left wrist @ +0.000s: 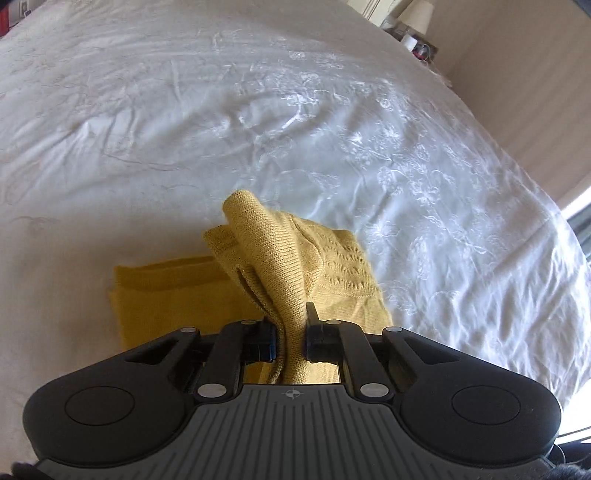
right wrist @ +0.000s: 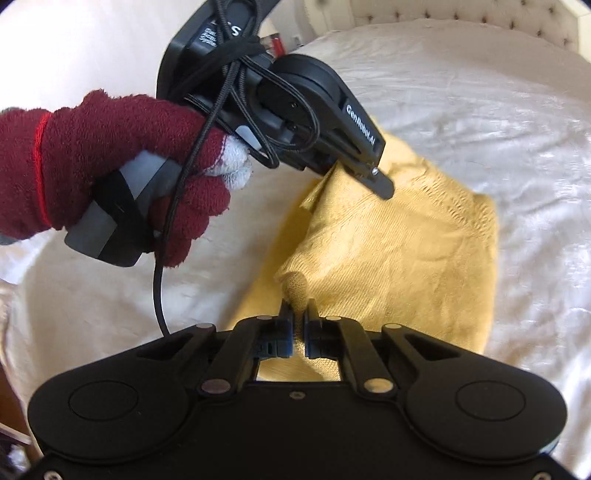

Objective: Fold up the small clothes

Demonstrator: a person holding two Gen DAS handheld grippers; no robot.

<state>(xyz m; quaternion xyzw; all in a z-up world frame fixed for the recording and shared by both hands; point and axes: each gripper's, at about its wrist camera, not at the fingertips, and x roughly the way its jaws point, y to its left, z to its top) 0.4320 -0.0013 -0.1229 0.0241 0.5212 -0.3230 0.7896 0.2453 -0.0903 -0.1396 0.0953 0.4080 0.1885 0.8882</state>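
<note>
A yellow knit garment (left wrist: 332, 266) lies on the white bed cover (left wrist: 184, 129). My left gripper (left wrist: 290, 317) is shut on a bunched fold of it, which hangs lifted off the bed between the pads. In the right wrist view the same garment (right wrist: 399, 251) spreads across the bed, raised at two corners. My right gripper (right wrist: 299, 310) is shut on its near corner. The left gripper (right wrist: 364, 171), held by a hand in a dark red glove (right wrist: 110, 166), pinches the far left corner just above the cloth.
The white embroidered bed cover (right wrist: 480, 110) stretches all around the garment. A bedside table with a lamp (left wrist: 417, 18) stands beyond the far right corner. A tufted headboard (right wrist: 461, 18) runs along the back. A black cable (right wrist: 159, 288) hangs from the left gripper's handle.
</note>
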